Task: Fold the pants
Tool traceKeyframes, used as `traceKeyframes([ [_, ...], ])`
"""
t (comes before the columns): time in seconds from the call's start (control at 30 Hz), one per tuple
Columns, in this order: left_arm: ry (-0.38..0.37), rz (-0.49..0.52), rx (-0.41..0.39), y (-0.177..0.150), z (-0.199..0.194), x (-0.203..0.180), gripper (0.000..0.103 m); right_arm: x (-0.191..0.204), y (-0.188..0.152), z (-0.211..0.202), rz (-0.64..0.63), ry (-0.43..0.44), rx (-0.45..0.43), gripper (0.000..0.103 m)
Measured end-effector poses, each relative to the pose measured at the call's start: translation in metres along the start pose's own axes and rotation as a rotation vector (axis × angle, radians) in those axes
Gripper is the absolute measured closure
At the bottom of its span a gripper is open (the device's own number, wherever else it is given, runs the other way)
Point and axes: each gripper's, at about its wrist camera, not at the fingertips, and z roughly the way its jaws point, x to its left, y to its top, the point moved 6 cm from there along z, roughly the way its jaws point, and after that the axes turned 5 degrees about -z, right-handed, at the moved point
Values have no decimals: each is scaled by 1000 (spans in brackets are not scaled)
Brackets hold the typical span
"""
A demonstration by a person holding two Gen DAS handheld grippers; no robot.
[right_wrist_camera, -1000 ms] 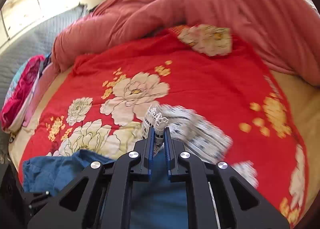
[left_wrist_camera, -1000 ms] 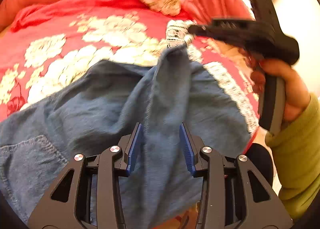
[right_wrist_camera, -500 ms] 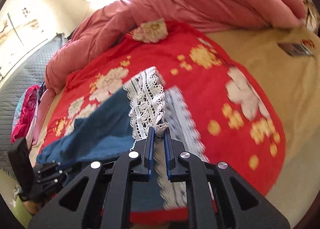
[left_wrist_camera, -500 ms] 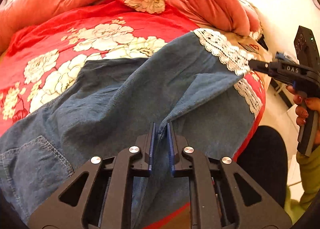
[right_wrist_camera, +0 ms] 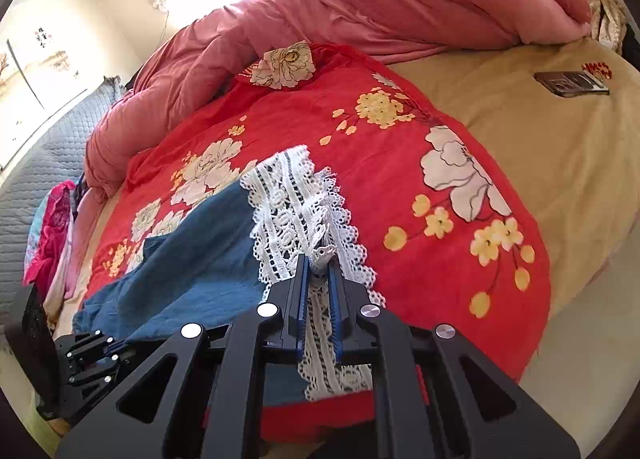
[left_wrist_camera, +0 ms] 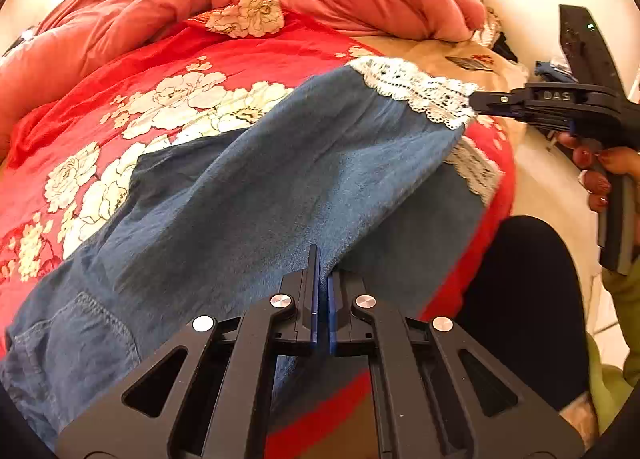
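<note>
Blue denim pants [left_wrist_camera: 248, 195] with white lace hems [left_wrist_camera: 420, 91] lie on a red floral bedspread [left_wrist_camera: 120, 99]. My left gripper [left_wrist_camera: 323, 263] is shut on the near edge of the upper pant leg. My right gripper [right_wrist_camera: 320, 263] is shut on the lace hem [right_wrist_camera: 288, 211] and holds that leg stretched above the lower leg. It also shows in the left wrist view [left_wrist_camera: 480, 103] at the right, pinching the hem. In the right wrist view the denim [right_wrist_camera: 192, 259] runs left toward the left gripper [right_wrist_camera: 92, 355].
A bunched pink duvet [right_wrist_camera: 360, 7] fills the back of the bed. A beige sheet [right_wrist_camera: 560, 139] with a small dark box [right_wrist_camera: 572, 83] lies at right. The person's dark leg [left_wrist_camera: 528, 299] stands by the bed edge. Pink clothes [right_wrist_camera: 52, 231] sit at far left.
My left gripper closed on the pant leg's edge. My right gripper carried the lace hem out to the right, stretching the upper leg flat over the lower one.
</note>
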Motion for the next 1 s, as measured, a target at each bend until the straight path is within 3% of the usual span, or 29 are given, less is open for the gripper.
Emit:
traceKeyframes([
  [0.3, -49, 14, 13, -19, -8, -11, 102, -6, -27, -16, -2, -7, 48, 94],
  [0.7, -21, 29, 35, -24, 5, -17, 101, -20, -52, -6, 8, -65, 114, 94],
  [0.83, -3, 46, 52, -30, 14, -22, 100, -19, -60, 7, -34, -121, 161, 94],
  [0.93, 4, 54, 58, -36, 20, -23, 97, -22, -65, 10, -29, -127, 176, 88],
  [1.0, -28, 53, 53, -38, 17, -23, 89, -25, -63, 3, -16, -123, 161, 84],
])
